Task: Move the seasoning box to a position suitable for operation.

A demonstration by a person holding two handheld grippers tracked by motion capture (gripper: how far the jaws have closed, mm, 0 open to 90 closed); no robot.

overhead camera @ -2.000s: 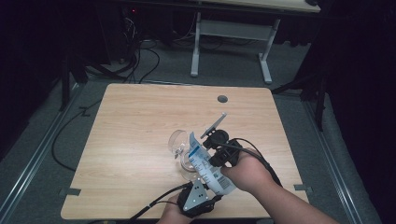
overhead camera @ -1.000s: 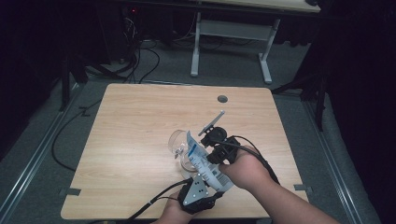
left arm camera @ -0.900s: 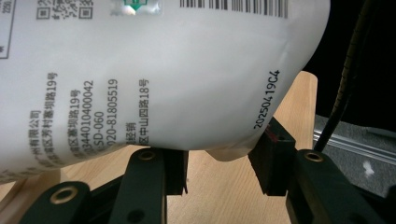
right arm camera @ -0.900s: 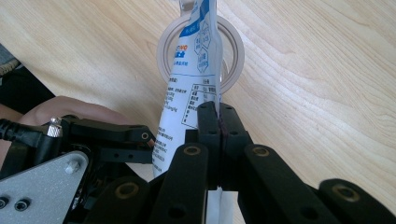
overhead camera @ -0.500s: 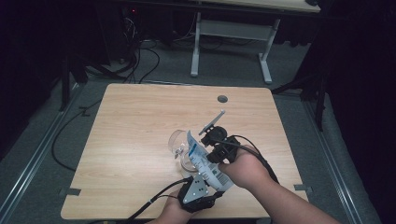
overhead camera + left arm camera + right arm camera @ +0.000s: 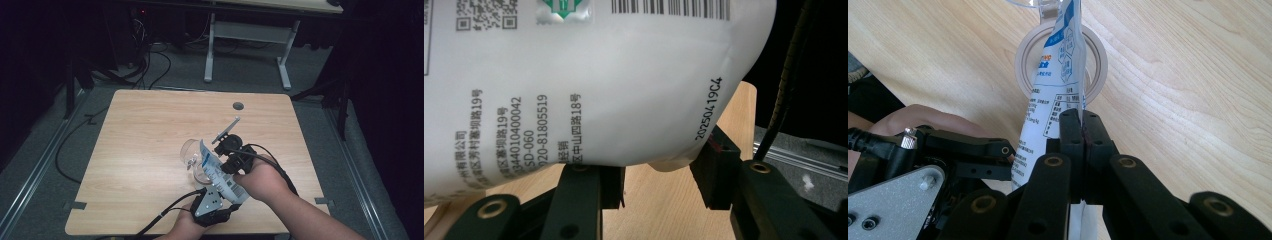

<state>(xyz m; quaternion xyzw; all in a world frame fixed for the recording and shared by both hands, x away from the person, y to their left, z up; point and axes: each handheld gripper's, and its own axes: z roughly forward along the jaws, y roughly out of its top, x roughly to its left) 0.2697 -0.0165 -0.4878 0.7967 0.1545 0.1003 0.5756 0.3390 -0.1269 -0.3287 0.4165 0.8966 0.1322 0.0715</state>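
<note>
White printed plastic pouch [image 6: 218,170], pinched at its edge by the right gripper [image 6: 1081,131] and resting between the left gripper's [image 6: 656,180] part-open jaws, is held tilted above a clear glass jar [image 6: 192,157], so pouring seems begun, not finished.

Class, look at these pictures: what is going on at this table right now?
A person works with a gripper in each hand over a wooden table. The right gripper is shut on the edge of a white printed pouch, held tilted over a clear glass jar. The left gripper sits at the pouch's bottom end, fingers apart around it.
</note>
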